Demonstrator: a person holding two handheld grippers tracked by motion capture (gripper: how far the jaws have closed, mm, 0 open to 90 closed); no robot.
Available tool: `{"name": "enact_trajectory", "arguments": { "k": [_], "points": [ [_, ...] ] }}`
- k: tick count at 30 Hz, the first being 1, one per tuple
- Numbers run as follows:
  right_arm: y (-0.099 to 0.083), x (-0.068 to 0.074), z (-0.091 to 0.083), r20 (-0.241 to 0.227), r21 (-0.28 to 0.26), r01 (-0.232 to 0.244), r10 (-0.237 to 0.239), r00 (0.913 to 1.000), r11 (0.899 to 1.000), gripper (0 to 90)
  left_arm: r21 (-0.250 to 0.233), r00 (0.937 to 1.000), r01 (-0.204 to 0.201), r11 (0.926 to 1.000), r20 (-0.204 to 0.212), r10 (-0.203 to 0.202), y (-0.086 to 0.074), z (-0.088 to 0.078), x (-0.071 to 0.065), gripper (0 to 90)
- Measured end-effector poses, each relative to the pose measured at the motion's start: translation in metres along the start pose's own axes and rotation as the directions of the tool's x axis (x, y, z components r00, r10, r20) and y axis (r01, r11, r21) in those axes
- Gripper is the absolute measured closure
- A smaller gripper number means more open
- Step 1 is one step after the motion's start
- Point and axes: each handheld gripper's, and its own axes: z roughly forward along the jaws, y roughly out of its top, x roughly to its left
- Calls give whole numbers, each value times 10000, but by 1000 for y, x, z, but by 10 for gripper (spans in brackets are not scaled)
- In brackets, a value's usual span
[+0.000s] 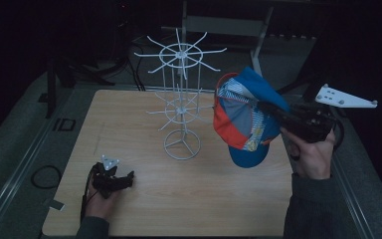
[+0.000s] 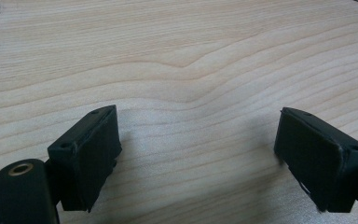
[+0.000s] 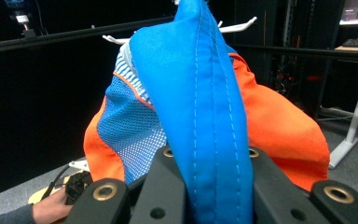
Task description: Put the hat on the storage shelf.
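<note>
While clamped, the cap's (image 3: pixel 200 93) brim hides right gripper's (image 3: pixel 205 186) fingers.

A pale wooden bench (image 1: pixel 144 174) is sitting in a dim room — grey floor (image 1: pixel 15 144) surrounding it, dark shelving (image 3: pixel 303 51) standing behind.

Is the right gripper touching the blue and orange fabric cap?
Touching. The right gripper view shows the right gripper with its black jaws clamped on the blue brim of the blue and orange fabric cap; the high view shows the cap hanging from it above the table.
</note>
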Motion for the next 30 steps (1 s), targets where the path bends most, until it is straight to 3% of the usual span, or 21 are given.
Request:
{"name": "enact_trajectory", "arguments": {
  "k": [23,30],
  "points": [
    [13,7,5,-336,-589,235,-255,9991,9980,877,0,10000,1,10000,4,-1,0,0,0,146],
    [18,4,10,-294,-789,208,-232,9993,9967,877,-7,10000,3,10000,-1,-3,0,0,0,146]
  ]
}}
